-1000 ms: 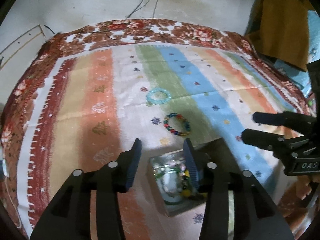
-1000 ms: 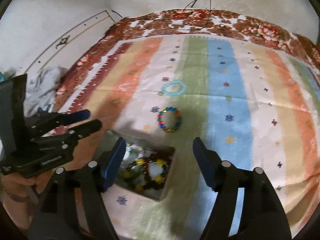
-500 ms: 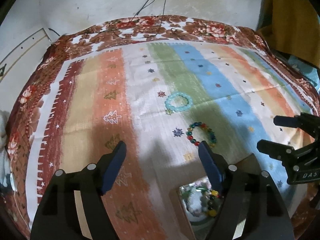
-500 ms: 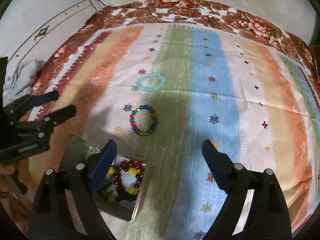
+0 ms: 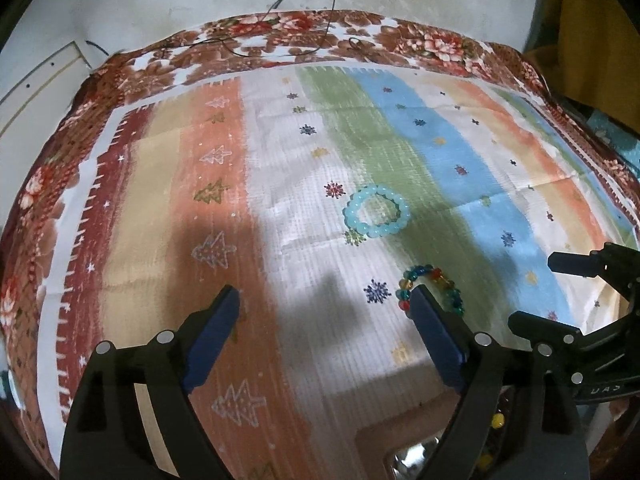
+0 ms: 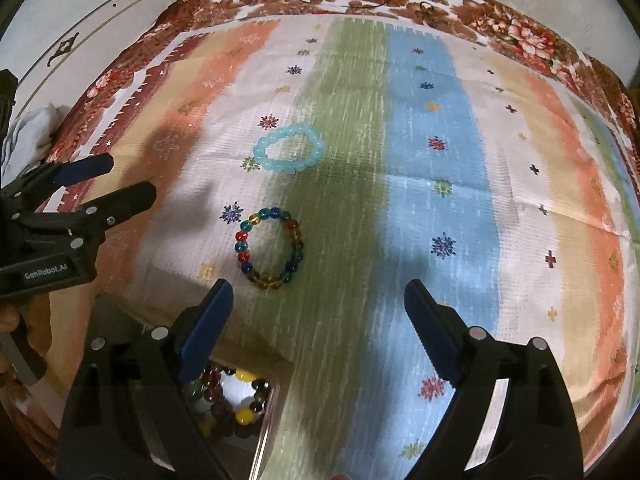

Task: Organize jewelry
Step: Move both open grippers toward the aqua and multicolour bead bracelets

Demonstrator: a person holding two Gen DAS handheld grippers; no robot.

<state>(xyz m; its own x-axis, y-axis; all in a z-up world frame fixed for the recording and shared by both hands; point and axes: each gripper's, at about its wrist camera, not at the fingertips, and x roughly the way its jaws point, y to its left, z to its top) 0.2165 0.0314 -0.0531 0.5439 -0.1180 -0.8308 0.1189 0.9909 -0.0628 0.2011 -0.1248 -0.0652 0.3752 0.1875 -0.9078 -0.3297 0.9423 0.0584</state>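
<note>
Clear box: nearest thing, at the lower left of the right wrist view; partly hidden behind the right claw's left finger; dark red, yellow and dark beads lie inside.
Right claw: fingers spread wide, holding nothing, above the striped cloth.
Left claw: fingers spread wide, holding nothing; its right finger covers part of the multicoloured bracelet.
Multicoloured bracelet: flat on the cloth just beyond the box; a ring slightly longer near-to-far; glassy blue, teal, red and amber beads.
Pale blue bracelet: farther out, apart from the multicoloured one; an oval with its long axis left-to-right; milky, even beads.
Floral border: brown and red, at the far edge.
</note>
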